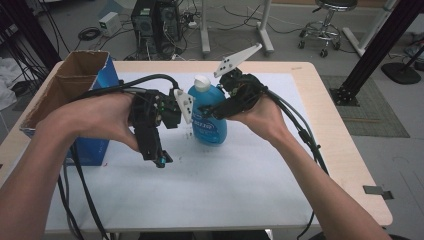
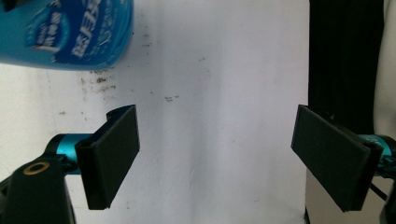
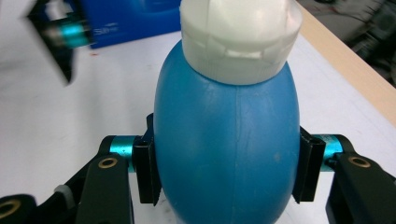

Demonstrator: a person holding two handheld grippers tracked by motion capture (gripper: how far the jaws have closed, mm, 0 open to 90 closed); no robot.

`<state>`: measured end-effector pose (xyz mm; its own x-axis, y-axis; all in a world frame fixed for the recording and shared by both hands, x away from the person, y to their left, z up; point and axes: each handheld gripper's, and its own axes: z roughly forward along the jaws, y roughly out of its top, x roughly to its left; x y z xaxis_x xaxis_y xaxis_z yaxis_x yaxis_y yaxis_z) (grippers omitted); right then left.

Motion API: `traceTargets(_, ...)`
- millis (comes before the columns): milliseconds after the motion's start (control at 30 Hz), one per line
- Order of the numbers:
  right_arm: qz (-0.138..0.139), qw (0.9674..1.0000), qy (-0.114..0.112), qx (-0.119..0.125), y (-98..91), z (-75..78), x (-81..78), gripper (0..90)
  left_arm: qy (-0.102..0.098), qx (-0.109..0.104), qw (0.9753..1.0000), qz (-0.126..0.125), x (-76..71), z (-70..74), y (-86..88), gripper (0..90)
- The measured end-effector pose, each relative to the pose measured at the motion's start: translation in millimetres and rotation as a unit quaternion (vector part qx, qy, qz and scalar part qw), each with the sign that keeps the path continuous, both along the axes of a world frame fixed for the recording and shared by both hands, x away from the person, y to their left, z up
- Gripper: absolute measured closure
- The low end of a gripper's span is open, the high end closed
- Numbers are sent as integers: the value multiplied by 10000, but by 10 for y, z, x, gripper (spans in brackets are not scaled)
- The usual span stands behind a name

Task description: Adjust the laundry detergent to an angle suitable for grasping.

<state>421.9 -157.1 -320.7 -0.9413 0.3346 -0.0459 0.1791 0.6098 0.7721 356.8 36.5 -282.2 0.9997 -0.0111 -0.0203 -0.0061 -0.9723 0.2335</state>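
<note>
Blue bottle [image 1: 209, 112] with a white cap [image 1: 202, 82], pinched across its belly by the right gripper [image 1: 214, 111] and held near the middle of the white-covered table [image 1: 240, 185], just right of the open cardboard box [image 1: 67, 85]. In the right gripper view, both black fingers [image 3: 148, 172] pressed flat against opposite sides of the bottle's body, well below the cap, with the seam of the plastic facing the camera. Left gripper [image 1: 159, 159] angled down toward the table close beside the bottle, its fingers [image 2: 114, 156] spread wide with nothing between them and bare white cover showing in the gap; the bottle's label [image 2: 74, 32] at the upper left corner of the left gripper view.

Step in hand, by the look of it: carrying or presenting the bottle with the right hand while the left stands ready. Best done by keeping the squeeze steady on the widest part of the body, where the rounded, smooth plastic could otherwise slide out upward or downward. Worth holding the bottle upright so the cap stays on top and reachable. If the left gripper is meant to take the cap, a straight approach from the side, with its spread fingers centred on the cap before closing, would avoid knocking the bottle askew in the right grip.
</note>
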Motion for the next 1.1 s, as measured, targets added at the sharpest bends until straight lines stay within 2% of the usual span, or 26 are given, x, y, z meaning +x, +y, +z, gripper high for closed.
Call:
traceTargets(67,268,9996,44,35,-41,-9,-3,404,4,-11,10000,19,-6,0,5,154)
traceTargets(167,631,9980,-22,30,-79,-28,-20,404,2,-10,10000,34,-12,3,15,154)
traceTargets(267,958,9952,33,184,-133,-54,-27,404,5,-8,10000,61,-16,0,19,154)
traceTargets(333,1096,9933,108,341,-170,-73,-32,404,8,1,10000,42,-10,-2,18,154)
traceTargets(500,1414,9889,114,442,-212,-120,-102,404,1,13,10000,53,-7,-5,21,154)
traceTargets(800,1747,9826,168,604,-263,-192,-139,403,6,32,10000,75,-5,-11,20,154)
traceTargets(1100,1835,9802,192,714,-312,-275,-137,402,7,60,10000,71,6,-25,13,154)
